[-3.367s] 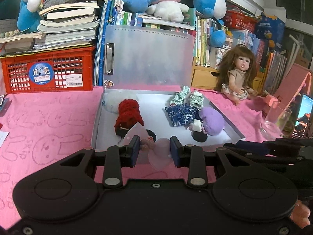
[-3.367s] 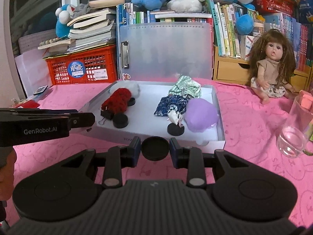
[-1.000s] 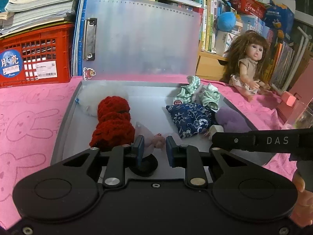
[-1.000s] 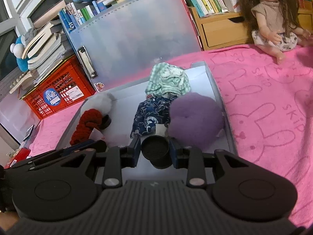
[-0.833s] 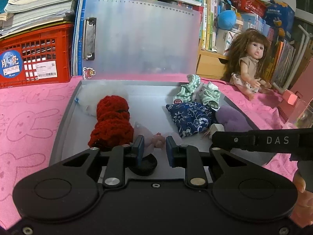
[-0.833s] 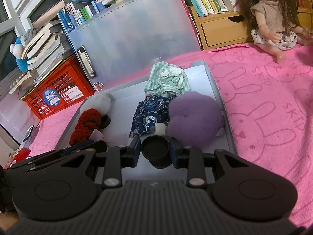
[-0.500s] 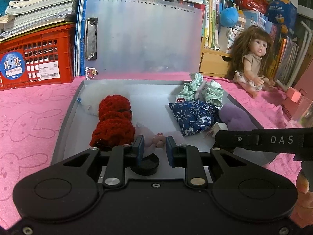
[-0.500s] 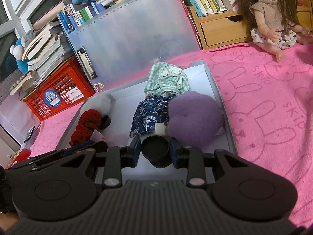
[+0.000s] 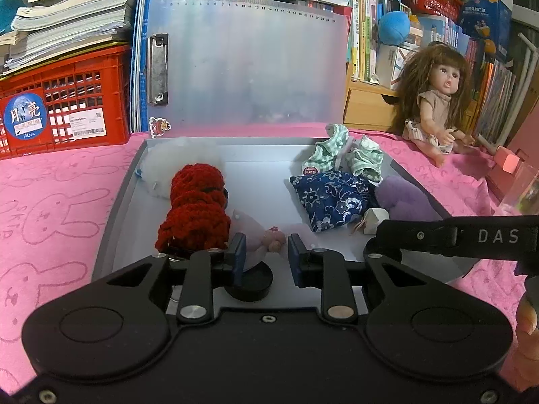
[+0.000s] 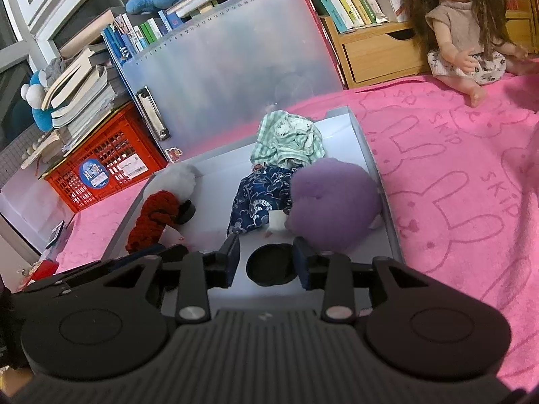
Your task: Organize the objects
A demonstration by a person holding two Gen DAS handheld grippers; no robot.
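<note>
An open grey box (image 9: 111, 208) (image 10: 377, 181) lies on the pink cloth and holds doll clothes. My left gripper (image 9: 264, 252) is low over its front. Its jaws are opening around a sheer pink garment (image 9: 269, 237) lying next to a red crochet hat (image 9: 195, 212); the right pad stands clear of it. A black disc (image 9: 249, 282) sits under those fingertips. My right gripper (image 10: 266, 259) is also opening. Another black disc (image 10: 271, 264) rests on the box floor between its pads, with a gap on the left. A purple fluffy hat (image 10: 331, 202) lies just beyond.
A navy floral cloth (image 9: 331, 198), a green striped garment (image 10: 286, 138) and white fluff (image 9: 175, 165) also lie in the box. Its translucent lid (image 9: 246, 64) stands upright behind. A doll (image 9: 434, 107) sits at the right, a red crate (image 9: 64, 104) at the left, a glass (image 9: 522, 188) far right.
The right gripper's jaws have spread and no longer pinch the black disc. The left jaws have parted slightly around the pink garment. Earlier, both grippers carried these things from in front of the box into it.
</note>
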